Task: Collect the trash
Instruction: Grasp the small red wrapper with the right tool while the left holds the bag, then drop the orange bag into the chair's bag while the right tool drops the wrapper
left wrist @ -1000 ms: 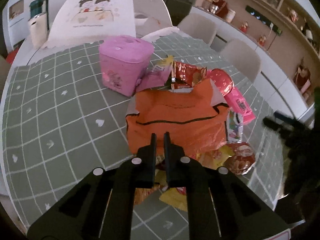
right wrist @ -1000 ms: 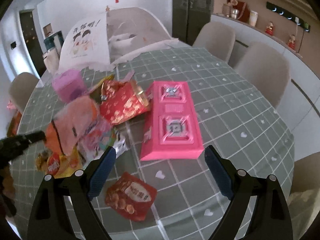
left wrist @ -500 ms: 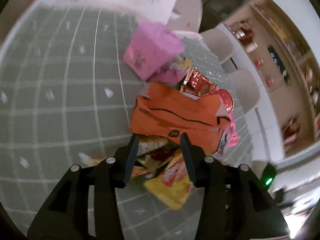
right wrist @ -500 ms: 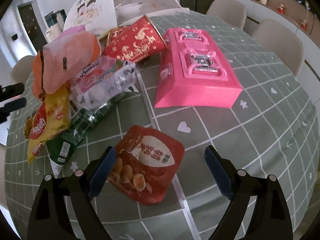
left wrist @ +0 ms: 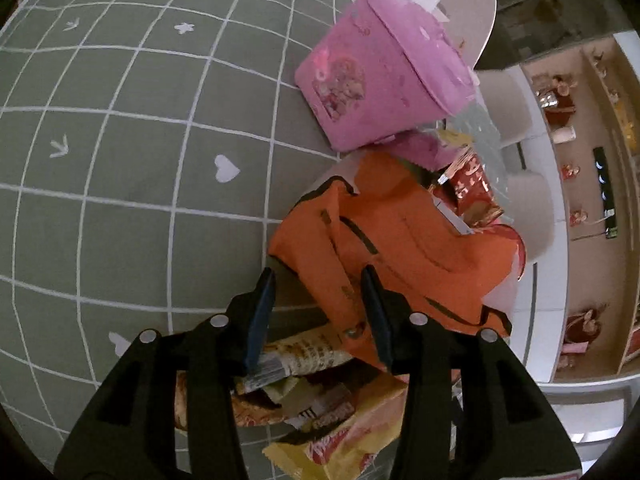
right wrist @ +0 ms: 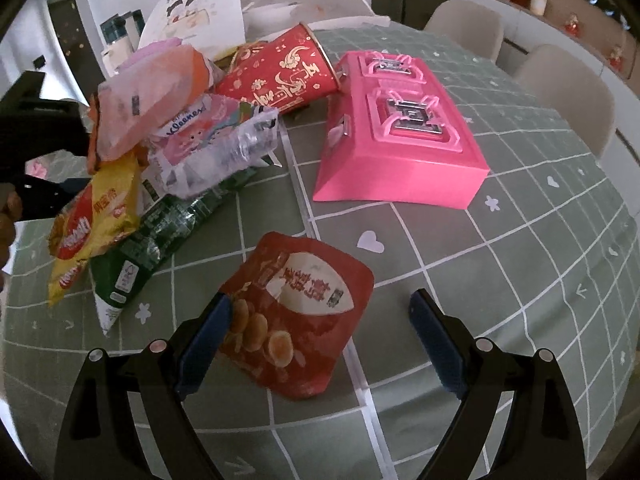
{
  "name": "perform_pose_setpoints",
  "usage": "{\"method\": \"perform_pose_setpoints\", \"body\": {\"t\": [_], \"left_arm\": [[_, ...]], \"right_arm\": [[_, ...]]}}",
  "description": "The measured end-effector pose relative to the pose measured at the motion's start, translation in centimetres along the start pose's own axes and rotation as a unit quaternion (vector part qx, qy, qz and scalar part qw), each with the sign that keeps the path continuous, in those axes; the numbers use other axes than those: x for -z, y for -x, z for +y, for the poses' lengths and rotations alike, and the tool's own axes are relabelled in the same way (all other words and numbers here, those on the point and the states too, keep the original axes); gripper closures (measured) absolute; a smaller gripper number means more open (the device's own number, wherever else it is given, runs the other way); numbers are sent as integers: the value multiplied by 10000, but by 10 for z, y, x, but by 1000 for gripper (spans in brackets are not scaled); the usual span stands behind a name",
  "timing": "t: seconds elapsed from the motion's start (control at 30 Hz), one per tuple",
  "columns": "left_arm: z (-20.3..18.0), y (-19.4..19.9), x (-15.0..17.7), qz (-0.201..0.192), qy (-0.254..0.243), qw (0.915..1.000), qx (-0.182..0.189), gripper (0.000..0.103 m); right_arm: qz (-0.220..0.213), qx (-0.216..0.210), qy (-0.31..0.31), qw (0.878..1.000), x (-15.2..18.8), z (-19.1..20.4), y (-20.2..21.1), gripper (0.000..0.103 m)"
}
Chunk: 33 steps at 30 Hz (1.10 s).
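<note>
Red foil, glossy and crinkled: the snack pouch (right wrist: 296, 312) lies flat on the green grid tablecloth (right wrist: 500, 280) between the spread fingers of the right gripper (right wrist: 320, 312), which stands wide open with nothing held. I judge the pouch to be light, limp and slippery; pinching a raised edge or a corner should hold better than pressing on the flat face. Its white panel carries Chinese characters above pictures of round biscuits.

The left gripper (left wrist: 318, 312) is partly open. Its jaws have just opened and then eased in a little, and they straddle the lower corner of a soft orange plastic bag (left wrist: 400, 248); whether a pad touches the film I cannot tell from this view. Thin film like that will bunch and slide, so a gathered fold is the place to grip.

Beyond the pouch sit a yellow chip bag (right wrist: 92, 224) with partly legible red lettering, a green wrapper (right wrist: 152, 236), a clear pink-printed packet (right wrist: 212, 140), then a red paper cup (right wrist: 280, 68) on its side with gold Chinese script. A stiff pink box (right wrist: 400, 136) lies to the right, and a lilac tabletop bin (left wrist: 376, 76) stands farther off.
</note>
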<state>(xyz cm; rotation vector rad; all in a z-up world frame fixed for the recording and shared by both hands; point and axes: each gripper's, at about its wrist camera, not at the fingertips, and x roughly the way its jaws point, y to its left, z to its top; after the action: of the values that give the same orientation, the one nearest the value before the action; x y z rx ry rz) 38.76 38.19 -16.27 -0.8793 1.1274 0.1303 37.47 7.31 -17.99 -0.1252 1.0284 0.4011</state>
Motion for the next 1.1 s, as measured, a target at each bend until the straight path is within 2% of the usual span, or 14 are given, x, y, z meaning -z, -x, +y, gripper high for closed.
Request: {"method": "perform_pose_setpoints", "body": {"t": [0.03,0.07,0.1,0.13,0.2,0.3,0.4,0.57,0.73,0.83,1.0,1.1], "left_arm": [[-1,0,0,-8,3,10000,51,71],[-3,1,1,-11,-19,10000,67,77],[-6,2,2,-35,-72,9999,67,83],[-9,5,5,-98,-171,9998,68,85],[-14,12,9,-232,-375,9990,73,95],[-22,30,16,-501,-754,9958,135,97],[-31,47,28,-729,-1081,9914,76,98],[-47,78,57,-987,-1576,9826,-37,99],[-90,103,98,-1361,-2271,9634,-408,99],[-116,110,125,-1494,-2585,9531,-492,99],[-171,111,173,-1602,-3210,9327,-368,99],[-201,104,196,-1549,-3476,9245,-214,99]], "right_arm": [[31,-61,-37,10000,-1,-2,1,16],[25,-133,-97,9999,-3,-4,2,28],[-60,-262,-145,9995,-3,-5,5,54],[-47,-343,-92,9994,-5,-4,7,66],[-139,-435,-51,9989,-7,-3,14,80],[-406,-412,116,9983,-10,2,33,92],[-474,-408,198,9978,-15,3,48,98],[-578,-494,32,9971,-19,-10,74,98],[-829,-497,142,9952,-16,-24,113,98],[-967,-472,107,9941,-11,-42,136,98],[-1224,-324,-28,9919,8,-82,178,98],[-1389,-141,-183,9900,24,-115,204,98]]}}
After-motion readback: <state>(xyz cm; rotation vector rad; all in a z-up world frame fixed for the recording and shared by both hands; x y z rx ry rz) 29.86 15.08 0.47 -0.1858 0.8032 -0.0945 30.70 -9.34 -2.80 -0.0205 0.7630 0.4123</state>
